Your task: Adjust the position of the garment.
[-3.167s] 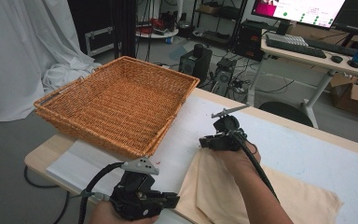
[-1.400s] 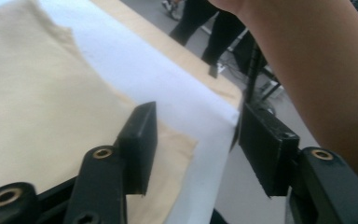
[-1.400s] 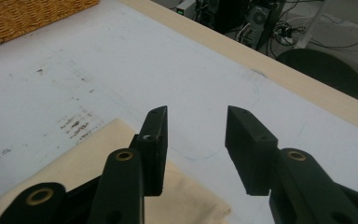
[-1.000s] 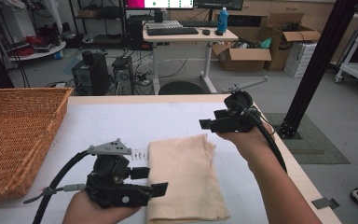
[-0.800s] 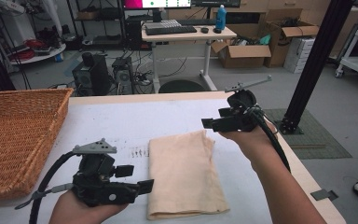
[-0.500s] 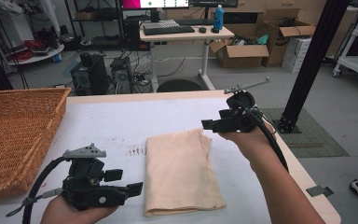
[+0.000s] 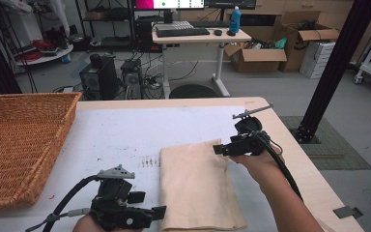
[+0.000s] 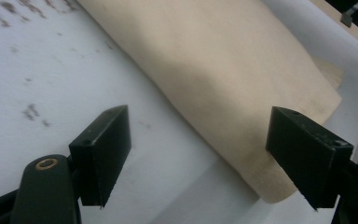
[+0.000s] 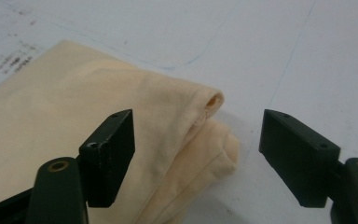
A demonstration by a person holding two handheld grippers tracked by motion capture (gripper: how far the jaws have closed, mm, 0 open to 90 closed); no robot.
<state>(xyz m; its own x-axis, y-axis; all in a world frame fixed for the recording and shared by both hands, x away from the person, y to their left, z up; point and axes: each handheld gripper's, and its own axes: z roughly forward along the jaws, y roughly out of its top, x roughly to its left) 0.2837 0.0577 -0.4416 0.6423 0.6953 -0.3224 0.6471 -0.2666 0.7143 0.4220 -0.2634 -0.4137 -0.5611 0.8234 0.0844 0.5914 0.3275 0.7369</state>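
A folded beige cloth is laid flat on the white-covered counter, and 2 grippers are brought to its corners, so the step in hand is judged to be the approach before a grasp, probably for another fold or for lifting the cloth.

The left gripper is held low at the near left corner of the cloth. In the left gripper view its jaws are spread wide, and the near edge of the cloth is seen between them, with the rounded corner just beside 1 jaw. Nothing is pinched yet.

The right gripper is held at the far right corner. In the right gripper view its jaws are also spread wide, and the thick folded corner, where several layers are stacked, lies between them. Whether the jaw tips already touch the cloth cannot be told with certainty from these views; they seem to be slightly above it.

For the next move, both grippers must be lowered until the layers are caught between the jaws, and then pressed together. At the right corner all layers should be taken together, otherwise the fold may open. A wicker basket stands at the left side of the counter, well apart from the cloth.
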